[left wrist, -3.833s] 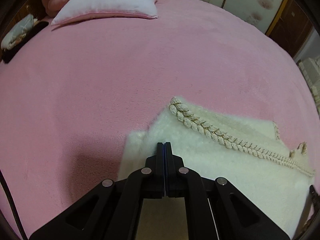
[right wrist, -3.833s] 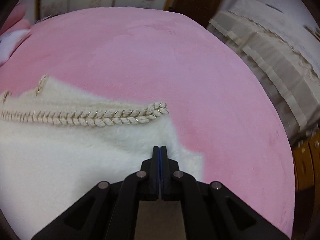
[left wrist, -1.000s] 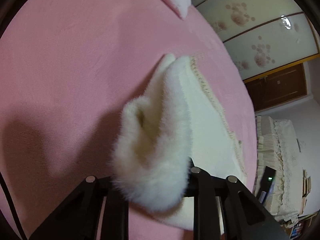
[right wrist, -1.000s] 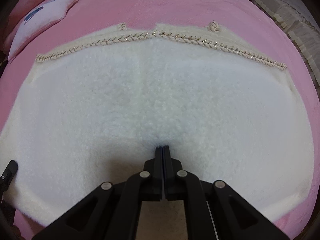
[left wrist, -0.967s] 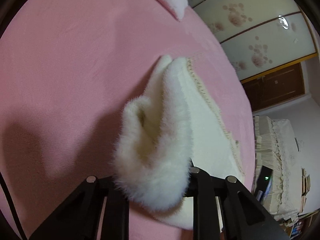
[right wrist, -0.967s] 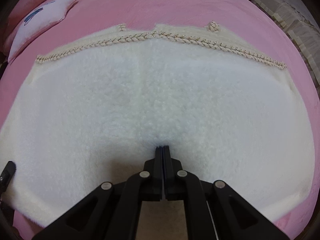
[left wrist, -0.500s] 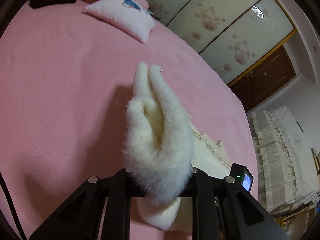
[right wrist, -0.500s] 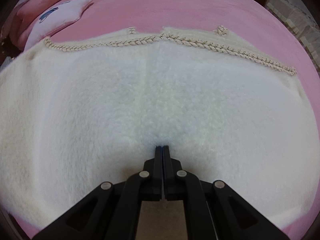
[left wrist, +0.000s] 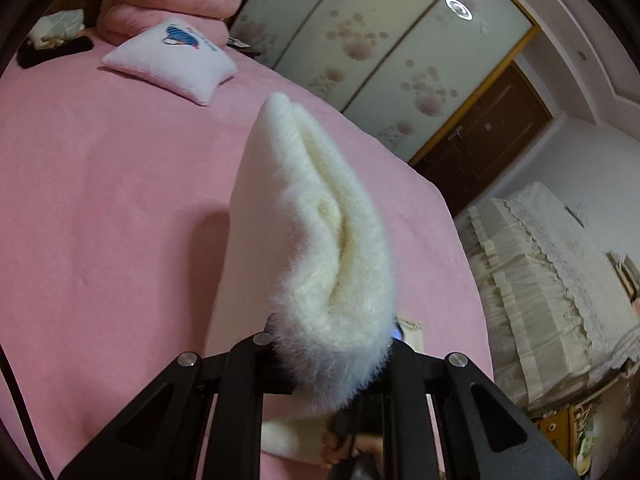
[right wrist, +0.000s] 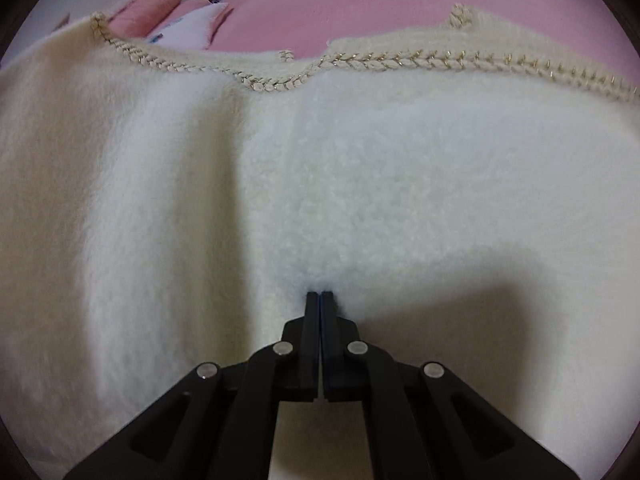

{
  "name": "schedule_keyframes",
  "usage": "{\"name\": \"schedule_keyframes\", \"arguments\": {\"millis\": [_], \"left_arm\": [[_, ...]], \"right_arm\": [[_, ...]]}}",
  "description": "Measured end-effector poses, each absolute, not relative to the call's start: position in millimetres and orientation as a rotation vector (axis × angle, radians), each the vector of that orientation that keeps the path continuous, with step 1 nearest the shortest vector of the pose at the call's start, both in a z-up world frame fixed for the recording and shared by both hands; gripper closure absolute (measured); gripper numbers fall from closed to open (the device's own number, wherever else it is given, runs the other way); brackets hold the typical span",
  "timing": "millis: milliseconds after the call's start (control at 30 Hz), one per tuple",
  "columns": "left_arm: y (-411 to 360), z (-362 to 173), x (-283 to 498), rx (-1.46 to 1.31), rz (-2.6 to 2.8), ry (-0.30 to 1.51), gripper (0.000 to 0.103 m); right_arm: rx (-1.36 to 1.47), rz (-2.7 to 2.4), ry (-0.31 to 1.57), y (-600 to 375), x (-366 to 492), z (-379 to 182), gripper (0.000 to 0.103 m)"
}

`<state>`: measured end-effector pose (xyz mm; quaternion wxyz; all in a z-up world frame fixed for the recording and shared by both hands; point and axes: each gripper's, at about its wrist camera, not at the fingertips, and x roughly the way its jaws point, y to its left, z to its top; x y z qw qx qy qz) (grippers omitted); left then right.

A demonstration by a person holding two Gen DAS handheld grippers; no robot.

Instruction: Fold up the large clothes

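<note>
A fluffy cream garment [right wrist: 360, 184] with a braided gold-flecked trim [right wrist: 400, 65] lies on the pink bed [left wrist: 100, 208]. My left gripper [left wrist: 332, 364] is shut on the garment's left edge [left wrist: 312, 232] and holds it lifted and bunched above the bed; the fingertips are hidden in the fur. My right gripper [right wrist: 321, 298] is shut, its tips pressed down on the middle of the garment. The garment's left half rises as a slope in the right wrist view [right wrist: 100, 180]; the right half lies flat.
A white pillow [left wrist: 172, 64] and folded pink quilts [left wrist: 168, 0] lie at the head of the bed. A cream ruffled cover [left wrist: 552, 288] drapes furniture right of the bed. Sliding floral wardrobe doors [left wrist: 380, 40] and a brown door [left wrist: 480, 140] stand behind.
My left gripper has lifted the garment's left edge higher and swung it toward the right. The garment's left half now rises off the bed. My right gripper stays pressed on the middle.
</note>
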<state>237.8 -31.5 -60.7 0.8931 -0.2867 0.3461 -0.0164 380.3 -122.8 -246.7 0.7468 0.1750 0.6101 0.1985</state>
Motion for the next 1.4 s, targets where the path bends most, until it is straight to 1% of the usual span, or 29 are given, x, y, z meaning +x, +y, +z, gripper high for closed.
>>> {"name": "schedule_keyframes", "arguments": {"millis": [100, 200, 267, 367, 533, 600, 700, 767, 900, 933, 967, 1033, 1100, 1167, 1333, 1367, 1400], "left_arm": [[-70, -59, 234, -0.534, -0.059, 0.762, 0.090], [-105, -63, 228, -0.531, -0.111, 0.814, 0.090], [-127, -65, 225, -0.501, -0.121, 0.844, 0.090], [-147, -63, 219, -0.450, -0.112, 0.852, 0.090], [-162, -57, 214, -0.428, -0.125, 0.833, 0.090], [-172, -55, 219, -0.418, -0.130, 0.825, 0.090], [-196, -52, 228, -0.384, -0.138, 0.821, 0.089], [-210, -58, 233, -0.384, -0.156, 0.845, 0.089], [-237, -91, 237, -0.366, -0.181, 0.898, 0.089], [-244, -102, 238, -0.350, -0.186, 0.919, 0.089], [-253, -113, 240, -0.326, -0.190, 0.944, 0.089], [-272, -136, 241, -0.274, -0.201, 0.997, 0.089], [-287, -149, 237, -0.219, -0.211, 1.011, 0.089], [-301, -155, 228, -0.132, -0.224, 1.001, 0.089], [-309, -163, 215, -0.002, -0.230, 1.004, 0.089], [-307, -161, 214, -0.006, -0.236, 1.004, 0.089], [-303, -160, 213, -0.020, -0.241, 1.011, 0.089]], "right_arm": [[0.502, 0.519, 1.341, -147, 377, -255, 0.103], [0.619, 0.570, 1.352, -169, 371, -264, 0.103], [0.653, 0.595, 1.358, -180, 367, -266, 0.103], [0.652, 0.630, 1.371, -193, 362, -265, 0.103], [0.609, 0.590, 1.495, -227, 369, -258, 0.103], [0.592, 0.572, 1.494, -244, 379, -252, 0.103], [0.569, 0.506, 1.446, -278, 402, -234, 0.103], [0.575, 0.440, 1.395, -312, 420, -221, 0.103], [0.529, 0.300, 1.298, -386, 434, -197, 0.103], [0.522, 0.280, 1.283, -402, 432, -193, 0.099], [0.514, 0.257, 1.271, -420, 429, -188, 0.098], [0.509, 0.214, 1.238, -459, 415, -179, 0.098], [0.542, 0.202, 1.211, -491, 395, -174, 0.098], [0.597, 0.242, 1.223, -518, 379, -173, 0.098], [0.699, 0.420, 1.350, -527, 366, -184, 0.098], [0.733, 0.441, 1.391, -526, 363, -190, 0.092], [0.748, 0.445, 1.430, -523, 358, -196, 0.078]]}}
